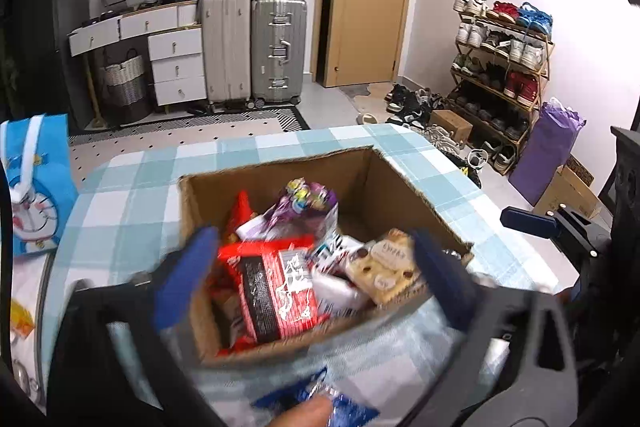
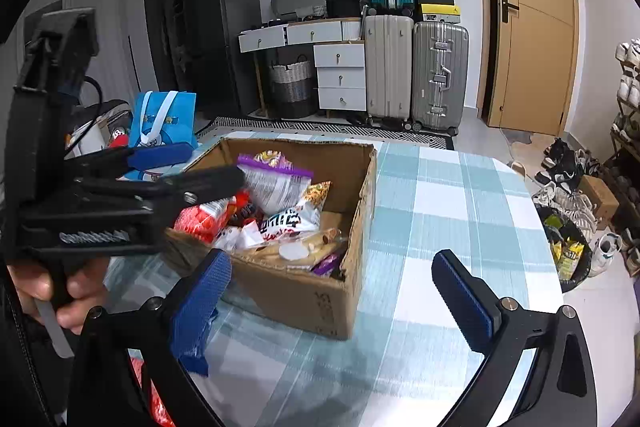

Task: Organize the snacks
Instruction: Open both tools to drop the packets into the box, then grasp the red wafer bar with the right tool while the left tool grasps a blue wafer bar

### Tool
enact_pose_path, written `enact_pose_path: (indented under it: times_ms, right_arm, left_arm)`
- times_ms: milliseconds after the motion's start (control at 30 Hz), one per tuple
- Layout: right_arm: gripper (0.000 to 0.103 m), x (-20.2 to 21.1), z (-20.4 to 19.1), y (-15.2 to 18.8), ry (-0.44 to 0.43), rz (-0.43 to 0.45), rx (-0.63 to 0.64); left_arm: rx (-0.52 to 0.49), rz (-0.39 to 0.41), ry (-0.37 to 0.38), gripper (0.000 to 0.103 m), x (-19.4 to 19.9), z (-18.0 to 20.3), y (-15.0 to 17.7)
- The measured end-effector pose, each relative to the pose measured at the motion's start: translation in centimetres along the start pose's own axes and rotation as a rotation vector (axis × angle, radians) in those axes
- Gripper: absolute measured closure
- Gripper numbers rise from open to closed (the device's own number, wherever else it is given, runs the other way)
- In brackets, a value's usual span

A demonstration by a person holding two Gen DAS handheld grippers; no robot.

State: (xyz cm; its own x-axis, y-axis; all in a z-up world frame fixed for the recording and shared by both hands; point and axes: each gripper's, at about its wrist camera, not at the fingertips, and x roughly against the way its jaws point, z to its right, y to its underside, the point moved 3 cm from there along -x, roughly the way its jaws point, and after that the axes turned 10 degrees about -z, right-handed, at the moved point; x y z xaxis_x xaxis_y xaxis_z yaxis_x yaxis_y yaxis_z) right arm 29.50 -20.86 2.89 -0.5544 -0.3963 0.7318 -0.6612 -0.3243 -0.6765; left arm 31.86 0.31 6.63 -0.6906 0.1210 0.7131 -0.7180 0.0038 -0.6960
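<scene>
An open cardboard box (image 1: 384,179) on the checked tablecloth holds several snack packets: a red one (image 1: 272,291), a purple bag (image 1: 304,203) and a biscuit pack (image 1: 384,267). My left gripper (image 1: 316,277) hangs open over the box's near end, nothing pressed between its blue pads. A blue packet (image 1: 344,407) lies blurred at the bottom edge, with a fingertip (image 1: 308,413) on it. In the right wrist view my right gripper (image 2: 332,291) stands open in front of the box (image 2: 304,299). A blue wrapper (image 2: 196,355) sits just under its left pad. The left gripper (image 2: 196,167) reaches over the box's left rim.
The checked tablecloth (image 2: 440,207) stretches right of the box. A blue cartoon bag (image 2: 164,115) stands at the table's left. A red packet (image 2: 154,399) shows at the bottom left. Suitcases (image 2: 416,71), drawers, a door and a shoe rack (image 1: 500,67) lie beyond.
</scene>
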Motion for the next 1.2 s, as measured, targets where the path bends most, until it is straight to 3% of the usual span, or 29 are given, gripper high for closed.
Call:
enact_pose_path:
  times_ms: [333,600,867,1200]
  right_arm:
    - [0.000,1.3,-1.2,2.6,-0.060,-0.015,-0.038]
    - [0.000,1.1,-3.1,5.8,-0.069,-0.089,-0.029]
    - [0.000,0.3,-5.6,8.2,-0.103,-0.148,0.011]
    - [0.000,-1.7,-8.4,9.3,-0.160,-0.208,0.049]
  left_arm:
    - [0.075,-0.011,-0.053,0.001,5.7,-3.1,7.4]
    - [0.087,-0.029,-0.101,0.001,8.8,-4.2,13.0]
    - [0.106,-0.038,-0.101,0.001,9.5,-4.2,15.0]
    - [0.111,-0.103,-0.123,0.001,8.2,-4.8,16.2]
